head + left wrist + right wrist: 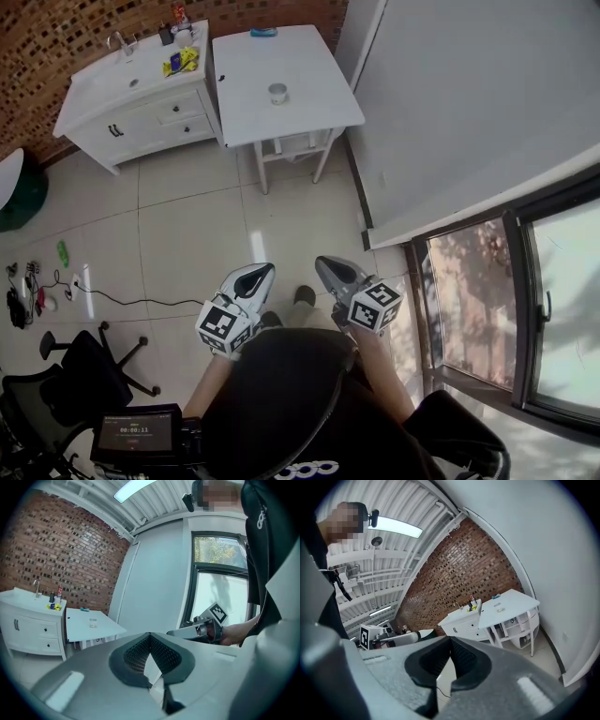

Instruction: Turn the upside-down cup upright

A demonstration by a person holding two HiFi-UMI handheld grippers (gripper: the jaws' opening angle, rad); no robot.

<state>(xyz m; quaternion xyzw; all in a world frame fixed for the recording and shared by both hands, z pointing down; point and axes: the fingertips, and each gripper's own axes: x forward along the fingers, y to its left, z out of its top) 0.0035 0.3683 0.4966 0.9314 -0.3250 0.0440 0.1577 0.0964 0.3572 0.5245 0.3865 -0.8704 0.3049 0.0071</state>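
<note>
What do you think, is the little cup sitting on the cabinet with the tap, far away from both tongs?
No. The head view shows the cup on the white table beside the cabinet, not on the cabinet. It is indeed far from the left tongs and the right tongs.

The desk (pixel 309 56) is presenting a smooth white top, matt to faintly satin, and the cup (pixel 277 93) is showing a pale grey sheen, its material not resolving at this range. The brick wall (pixel 56 37) is reading rough and matt, while the floor tiles (pixel 187 216) are giving back a soft gloss. The left tool (pixel 262 274) and right tool (pixel 324 265) are showing smooth grey plastic-looking shells, their pads (pixel 136 654) looking black, ribbed and matt.
</note>
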